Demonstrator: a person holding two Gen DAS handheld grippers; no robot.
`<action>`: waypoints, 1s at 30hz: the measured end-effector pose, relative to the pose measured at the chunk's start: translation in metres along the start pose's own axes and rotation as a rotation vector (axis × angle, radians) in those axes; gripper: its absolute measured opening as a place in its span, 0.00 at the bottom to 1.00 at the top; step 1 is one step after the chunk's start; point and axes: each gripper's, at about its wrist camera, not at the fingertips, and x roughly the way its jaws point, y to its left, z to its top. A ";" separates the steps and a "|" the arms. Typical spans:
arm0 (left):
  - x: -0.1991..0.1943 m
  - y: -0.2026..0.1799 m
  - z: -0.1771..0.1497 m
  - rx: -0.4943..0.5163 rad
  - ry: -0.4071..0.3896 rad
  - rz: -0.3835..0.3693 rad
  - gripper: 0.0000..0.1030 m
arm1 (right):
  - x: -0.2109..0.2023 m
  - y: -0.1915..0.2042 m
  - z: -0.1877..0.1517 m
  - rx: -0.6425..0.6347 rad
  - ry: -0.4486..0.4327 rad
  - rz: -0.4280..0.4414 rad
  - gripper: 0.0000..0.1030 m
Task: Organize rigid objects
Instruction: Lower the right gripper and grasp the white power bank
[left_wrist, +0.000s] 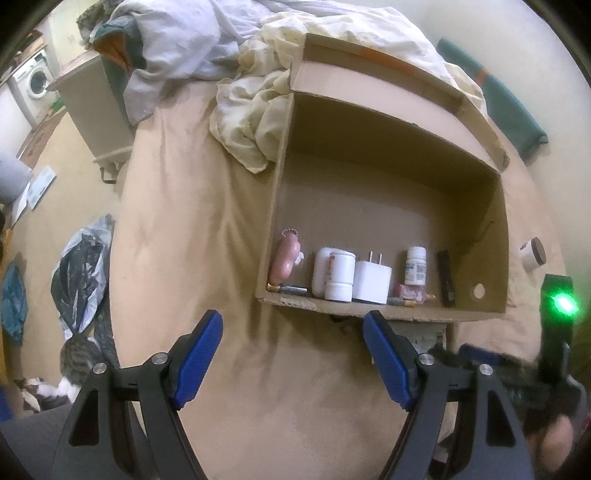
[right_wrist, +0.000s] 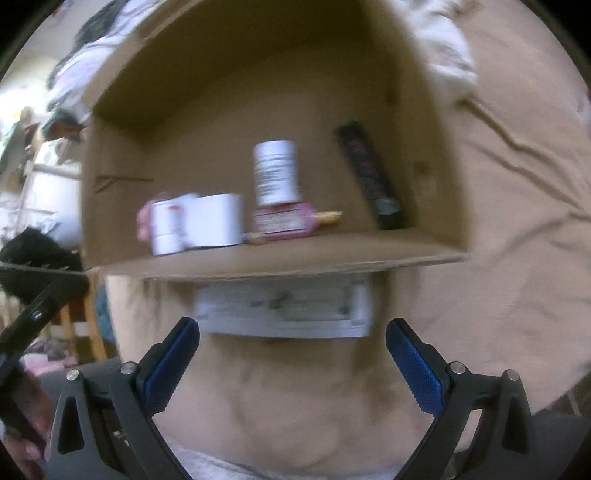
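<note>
Blue pads tip both claws, and both stand wide open with nothing between them. The right claw (right_wrist: 291, 354), at the bottom of the right wrist view, points down at a tan bed sheet (right_wrist: 509, 206). Just above its fingertips, centre frame, lies a flat white packet (right_wrist: 284, 310), blurred, half tucked under the near wall of a cardboard box (right_wrist: 280, 264). The packet sits between the fingers' lines but slightly beyond them, untouched.

The left claw (left_wrist: 293, 334) hangs over bare sheet at the bottom of the left wrist view, with the box up and to its right.

Inside the box, a row stands along the near wall: a pink toy (left_wrist: 284, 258) at left, a white jar (left_wrist: 340, 275), a white charger (left_wrist: 371, 282), a small pill bottle (left_wrist: 415, 266) above a pink packet (left_wrist: 408, 291), and a dark tube (left_wrist: 446, 278) at right. A white cup (left_wrist: 533, 254) lies on the sheet outside the box, at the right edge.

The step in hand looks like reaching for the white packet. Next, the right claw would need to go slightly further forward and down, straddle the packet's free edge, close, and draw it clear of the box wall before lifting it in.
</note>
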 end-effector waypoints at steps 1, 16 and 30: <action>0.000 0.001 0.001 -0.006 -0.002 0.005 0.74 | 0.004 0.007 0.001 -0.002 0.017 0.024 1.00; 0.002 0.016 0.007 -0.056 0.002 0.019 0.74 | 0.067 0.080 -0.001 -0.260 -0.004 -0.454 0.78; 0.001 0.012 0.005 -0.046 0.007 0.003 0.74 | 0.014 0.043 -0.018 -0.350 0.008 -0.407 0.68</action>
